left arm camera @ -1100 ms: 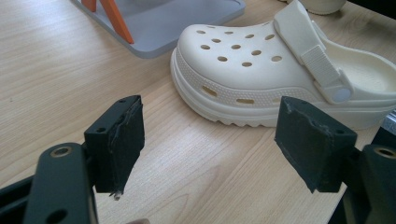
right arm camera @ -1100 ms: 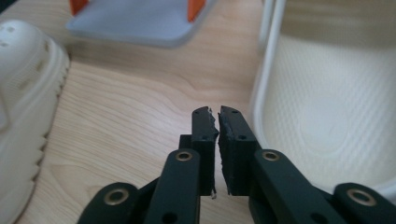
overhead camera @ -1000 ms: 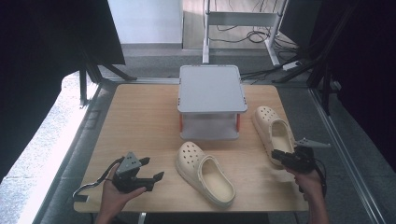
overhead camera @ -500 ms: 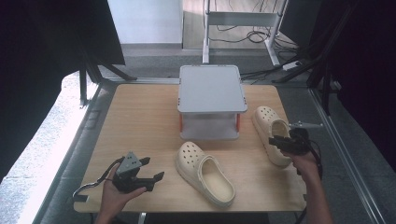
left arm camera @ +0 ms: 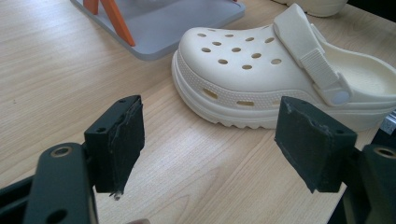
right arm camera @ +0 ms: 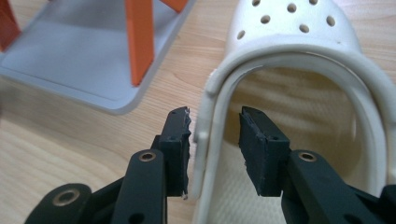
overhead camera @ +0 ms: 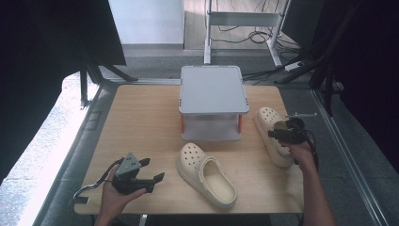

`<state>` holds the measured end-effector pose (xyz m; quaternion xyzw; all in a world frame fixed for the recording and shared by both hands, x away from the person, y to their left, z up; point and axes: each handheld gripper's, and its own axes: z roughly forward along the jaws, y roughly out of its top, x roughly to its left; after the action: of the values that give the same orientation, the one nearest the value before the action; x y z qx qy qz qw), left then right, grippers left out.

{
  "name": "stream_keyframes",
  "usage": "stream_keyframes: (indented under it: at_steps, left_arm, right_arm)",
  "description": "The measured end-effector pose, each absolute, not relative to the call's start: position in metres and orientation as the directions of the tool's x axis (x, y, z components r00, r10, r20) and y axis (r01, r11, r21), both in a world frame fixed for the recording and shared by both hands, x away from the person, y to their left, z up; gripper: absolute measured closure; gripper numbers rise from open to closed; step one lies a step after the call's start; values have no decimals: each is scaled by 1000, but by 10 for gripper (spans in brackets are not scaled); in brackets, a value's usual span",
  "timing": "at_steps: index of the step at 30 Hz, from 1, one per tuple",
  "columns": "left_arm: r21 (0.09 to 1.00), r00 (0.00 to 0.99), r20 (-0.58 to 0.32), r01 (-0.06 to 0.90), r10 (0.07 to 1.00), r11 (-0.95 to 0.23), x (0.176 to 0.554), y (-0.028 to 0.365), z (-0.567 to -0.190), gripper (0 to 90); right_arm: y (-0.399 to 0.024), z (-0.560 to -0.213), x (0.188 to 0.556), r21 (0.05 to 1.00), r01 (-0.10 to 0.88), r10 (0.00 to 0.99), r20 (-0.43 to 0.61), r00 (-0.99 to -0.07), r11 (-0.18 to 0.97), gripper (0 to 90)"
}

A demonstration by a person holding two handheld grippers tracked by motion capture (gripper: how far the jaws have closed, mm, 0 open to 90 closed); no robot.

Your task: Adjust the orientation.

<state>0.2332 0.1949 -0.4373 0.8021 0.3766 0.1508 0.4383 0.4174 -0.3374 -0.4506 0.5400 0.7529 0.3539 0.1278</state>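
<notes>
Two cream clogs lie on the wooden table. One clog (overhead camera: pixel 207 176) (left arm camera: pixel 261 70) sits at the front middle, just ahead of my open left gripper (overhead camera: pixel 153 169) (left arm camera: pixel 210 140), which rests low at the front left with nothing between its pads. The other clog (overhead camera: pixel 270 127) (right arm camera: pixel 299 56) lies at the right, next to the grey stand. My right gripper (overhead camera: pixel 275 131) (right arm camera: pixel 215 135) straddles that clog's side rim and strap, one pad outside and one inside. A narrow gap still shows beside the inner pad.
A grey two-tier stand (overhead camera: pixel 212 89) (right arm camera: pixel 70 56) with orange legs (right arm camera: pixel 140 37) stands at the table's back middle, close to the right clog. Bare wood stretches across the left half (overhead camera: pixel 141 122). The table's right edge runs just beyond the right clog.
My right gripper has moved away from the front edge along the right clog and now sits astride its rim. The left gripper and the middle clog have not moved.
</notes>
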Motion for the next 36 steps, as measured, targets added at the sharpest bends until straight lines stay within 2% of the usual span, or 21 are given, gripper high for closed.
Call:
stream_keyframes:
  at_steps: [4, 7, 11, 22, 24, 36]
  left_arm:
    - [815, 671, -87, 473, 737, -334, 234, 194, -438, 245]
    - [815, 671, -88, 474, 736, -335, 234, 194, -438, 245]
    - [815, 671, -88, 473, 736, -334, 234, 194, -438, 245]
    - [816, 669, -88, 473, 738, -332, 234, 195, -438, 245]
    - [816, 669, -89, 474, 738, -331, 233, 195, -438, 245]
    - [815, 671, -88, 473, 736, -334, 233, 194, -438, 245]
  right_arm:
    - [-334, -455, 426, 638, 751, 902, 209, -379, 168, 669]
    - [-328, -453, 431, 609, 770, 905, 194, -378, 190, 739]
    - [-321, -450, 433, 585, 785, 917, 170, -362, 202, 772]
    - [-334, -443, 424, 622, 771, 913, 226, -340, 133, 784]
    - [-338, -438, 416, 646, 754, 897, 255, -362, 121, 785]
    - [-337, -425, 376, 686, 705, 866, 230, -444, 180, 785]
